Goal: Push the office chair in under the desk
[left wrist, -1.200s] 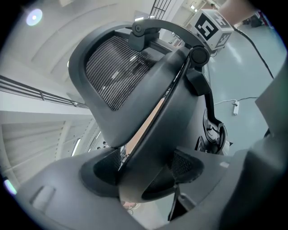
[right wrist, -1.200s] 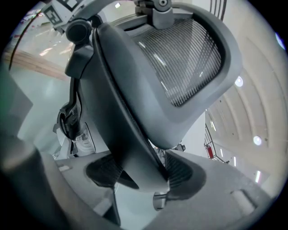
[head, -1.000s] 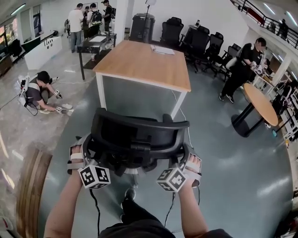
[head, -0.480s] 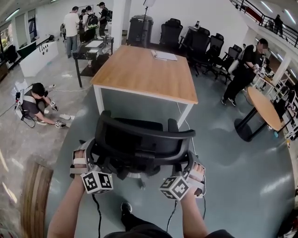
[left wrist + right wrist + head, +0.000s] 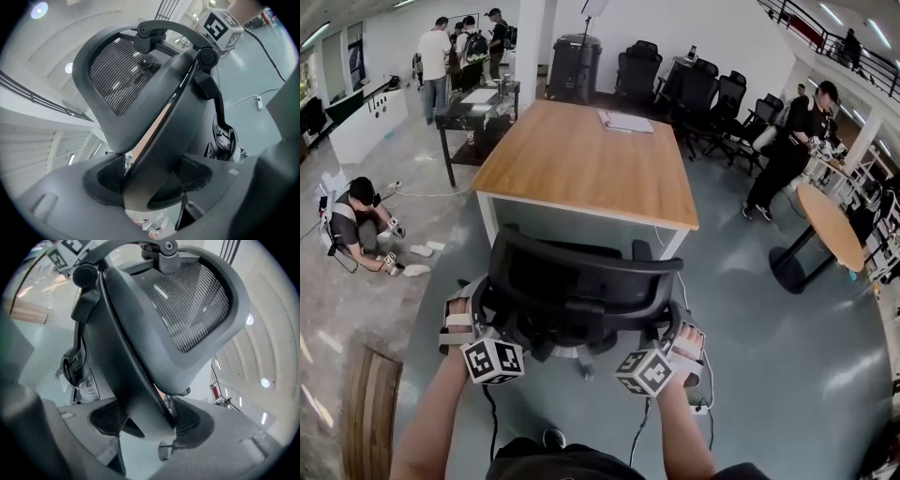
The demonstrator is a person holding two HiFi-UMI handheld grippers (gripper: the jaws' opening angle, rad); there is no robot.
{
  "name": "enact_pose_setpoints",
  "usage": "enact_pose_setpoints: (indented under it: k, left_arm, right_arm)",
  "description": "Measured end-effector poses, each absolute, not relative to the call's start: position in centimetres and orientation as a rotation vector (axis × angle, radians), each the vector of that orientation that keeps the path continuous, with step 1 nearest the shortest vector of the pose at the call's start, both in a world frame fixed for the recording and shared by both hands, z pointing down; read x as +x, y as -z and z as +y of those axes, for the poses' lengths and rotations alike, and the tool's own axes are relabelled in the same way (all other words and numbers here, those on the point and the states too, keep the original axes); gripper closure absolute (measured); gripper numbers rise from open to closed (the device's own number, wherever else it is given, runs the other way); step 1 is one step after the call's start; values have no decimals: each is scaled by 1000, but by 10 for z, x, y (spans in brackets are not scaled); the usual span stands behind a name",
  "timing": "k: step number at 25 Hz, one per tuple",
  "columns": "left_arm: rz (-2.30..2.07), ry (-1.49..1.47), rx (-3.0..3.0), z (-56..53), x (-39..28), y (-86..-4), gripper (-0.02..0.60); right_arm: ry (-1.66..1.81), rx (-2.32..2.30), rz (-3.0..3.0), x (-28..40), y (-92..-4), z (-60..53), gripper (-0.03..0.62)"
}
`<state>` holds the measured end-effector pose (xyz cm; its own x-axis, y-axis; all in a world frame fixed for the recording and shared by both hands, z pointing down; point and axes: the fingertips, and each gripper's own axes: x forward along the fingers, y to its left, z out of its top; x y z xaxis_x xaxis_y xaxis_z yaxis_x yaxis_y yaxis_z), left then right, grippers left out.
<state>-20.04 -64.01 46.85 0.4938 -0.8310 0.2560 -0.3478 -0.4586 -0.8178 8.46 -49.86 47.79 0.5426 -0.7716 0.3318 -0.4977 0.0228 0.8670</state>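
1. Fingers [image 5: 112, 174] of the left gripper [image 5: 152, 173] stand fairly wide apart. They are clamped on the left side bar of the office chair [image 5: 581, 291], one pad on each face of the bar. The right gripper [image 5: 149, 420] clamps the opposite side bar the same way, and its fingers [image 5: 187, 419] are a little less spread.
2. Grey floor [image 5: 787, 375] runs all round the desk.
3. Standing ahead of the person, the desk [image 5: 591, 159] has a wooden top and white legs, and its near edge runs left to right.
4. On the person's side of the desk, the office chair is close to that near edge and roughly centred on it. Its mesh back faces the person and its front faces the desk. The back's long axis lies left to right, parallel to the desk's near edge. That back hides the seat, so I cannot tell whether any of it is under the top.
5. Well off to the desk's right is a round table [image 5: 828, 216].
6. Spare black chairs [image 5: 703, 89] stand beyond the desk's far right corner.
7. One person crouches [image 5: 352, 225] on the floor to the desk's left, and another person bends [image 5: 792, 141] to its right.
8. Papers [image 5: 626, 122] lie near the desk's far edge.
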Motion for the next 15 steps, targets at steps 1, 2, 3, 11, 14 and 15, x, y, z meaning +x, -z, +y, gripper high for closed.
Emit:
enact_pose_setpoints:
  k: [1,2,3,11,14,15]
  left_arm:
    - [965,864,-2026,-649,-198,-470,235]
    - [962,863,-2027,-658,-196,-471,235]
    - [958,861,-2027,-667,-194,-471,235]
    - [926,823,-2024,-727,-159,-462,235]
    - [897,816,-2023,-749,-143,-456,235]
    - [889,815,-2023,-757,-139,-456,235]
  right_arm:
    - [298,1631,-1094,86,-479,-507,329]
    - [301,1633,-1092,88,-480,-514,329]
    - [305,1636,-1090,89,-480,-522,329]
    - [300,1668,-1052,120,-470,-576,329]
    - [282,1670,-1040,134,-464,-593,329]
    - [276,1669,-1036,138,-463,-601,329]
